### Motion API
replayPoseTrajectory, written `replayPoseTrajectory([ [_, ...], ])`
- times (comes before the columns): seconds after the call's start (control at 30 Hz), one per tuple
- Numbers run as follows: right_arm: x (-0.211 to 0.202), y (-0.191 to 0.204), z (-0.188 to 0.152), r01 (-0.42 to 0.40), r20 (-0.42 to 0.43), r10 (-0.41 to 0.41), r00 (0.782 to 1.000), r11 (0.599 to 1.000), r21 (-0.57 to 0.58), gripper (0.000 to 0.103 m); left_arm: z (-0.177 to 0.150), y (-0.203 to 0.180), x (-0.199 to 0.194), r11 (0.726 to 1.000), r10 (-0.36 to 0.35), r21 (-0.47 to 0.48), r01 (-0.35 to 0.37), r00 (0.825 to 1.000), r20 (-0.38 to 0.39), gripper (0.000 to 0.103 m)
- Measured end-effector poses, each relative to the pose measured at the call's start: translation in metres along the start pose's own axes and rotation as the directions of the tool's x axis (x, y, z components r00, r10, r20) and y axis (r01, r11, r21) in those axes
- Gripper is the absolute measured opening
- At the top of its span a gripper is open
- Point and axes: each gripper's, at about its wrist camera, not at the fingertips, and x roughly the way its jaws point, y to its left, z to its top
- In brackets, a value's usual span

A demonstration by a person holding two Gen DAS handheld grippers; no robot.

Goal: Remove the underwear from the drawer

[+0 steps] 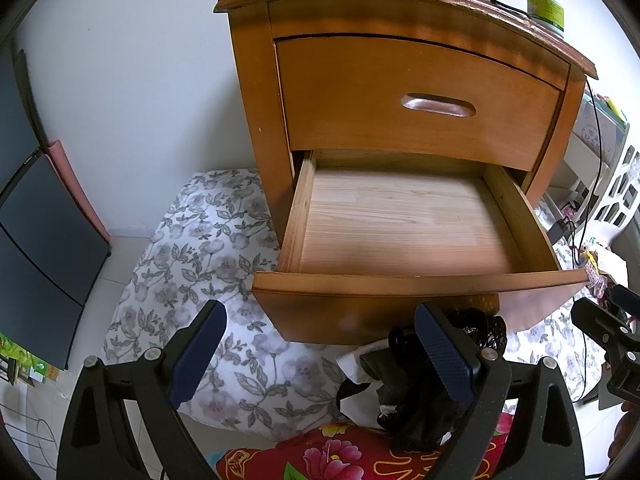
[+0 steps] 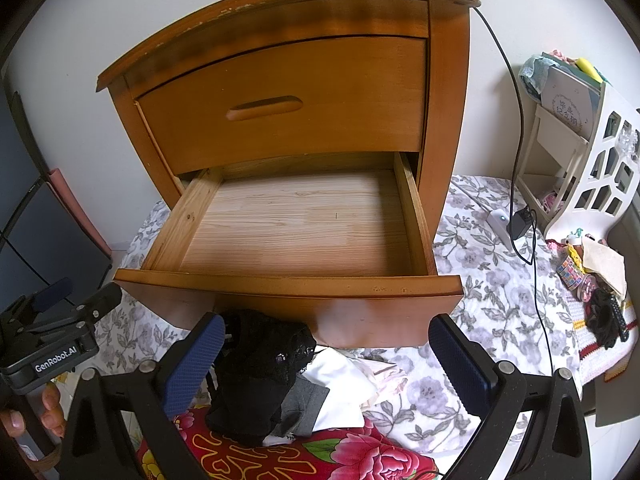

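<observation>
Below open drawer [image 2: 296,280]: black underwear [image 2: 260,364] crumpled, axis unclear.

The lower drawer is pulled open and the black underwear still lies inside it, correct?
Not quite. The lower drawer is pulled open, but it is empty, as the right wrist view shows. The black underwear lies outside, on the bedding in front of the drawer.
</observation>
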Motion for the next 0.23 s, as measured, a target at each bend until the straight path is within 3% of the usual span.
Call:
replayPoseTrajectory([
  [0.23, -0.0001, -0.0003, -0.0001, 0.001, -0.001, -0.001, 1.000, 1.000, -0.001, 0.103, 0.0024, 0.0021, -0.0029, 1.000, -0.006, -0.004, 0.006, 1.000, 0.001, 0.095],
])
